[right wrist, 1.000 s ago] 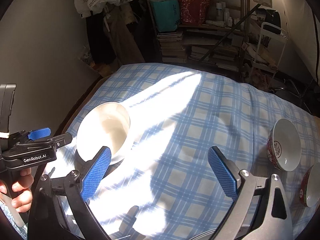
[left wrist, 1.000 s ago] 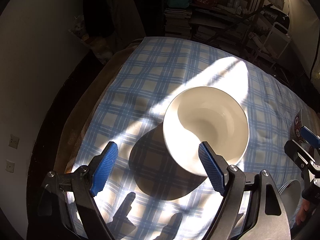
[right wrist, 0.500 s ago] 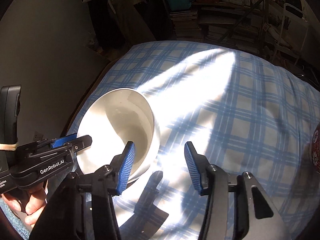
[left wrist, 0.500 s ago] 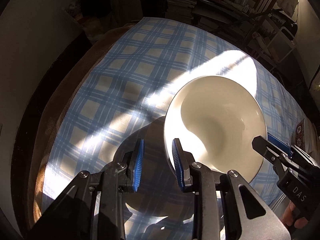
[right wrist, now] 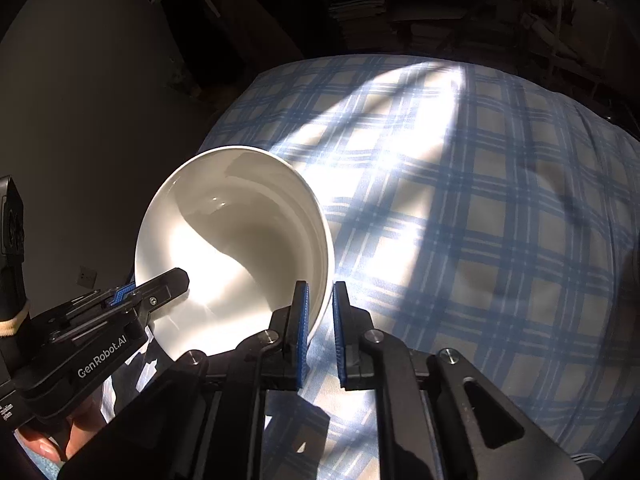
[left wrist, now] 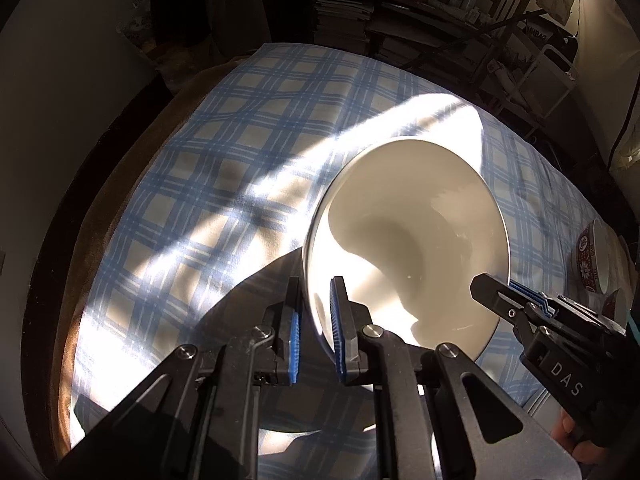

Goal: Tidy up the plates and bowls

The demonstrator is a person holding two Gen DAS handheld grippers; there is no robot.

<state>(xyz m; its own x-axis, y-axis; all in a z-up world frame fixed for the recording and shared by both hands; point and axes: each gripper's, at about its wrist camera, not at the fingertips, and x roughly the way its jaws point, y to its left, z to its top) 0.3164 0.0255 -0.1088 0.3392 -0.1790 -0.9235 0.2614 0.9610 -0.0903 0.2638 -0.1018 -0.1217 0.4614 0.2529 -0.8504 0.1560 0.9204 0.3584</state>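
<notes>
- The white bowl [left wrist: 408, 240] sits on the blue checked cloth [left wrist: 248, 152], in a band of sunlight that crosses the cloth diagonally. Its inside is plain and glossy, half lit and half in shadow.
- The left gripper [left wrist: 314, 320] straddles the near left rim of the white bowl: one blue pad is outside the wall, the other inside. The jaws are closing, the gap is narrow and the rim is between the pads. Firm pad contact on both sides cannot be confirmed in the left wrist view.
- The right gripper [right wrist: 320, 320] straddles the near right rim of the same bowl, left pad inside the wall and right pad outside. Its jaws are also closing, nearly together, with the rim between them.
- Each gripper appears in the other's view: the left gripper reaches over the near left rim in the right wrist view, and the right gripper reaches the right rim in the left wrist view.
- Fingers of the person's left hand [right wrist: 52, 436] show under the left gripper body.
- A red patterned bowl [left wrist: 596, 256] lies on the cloth at the far right edge of the left wrist view, well apart from the white bowl.
- Behind the cloth, in dim light, stand shelves with stacked books [left wrist: 344, 12] and a white wire rack [left wrist: 548, 76].
</notes>
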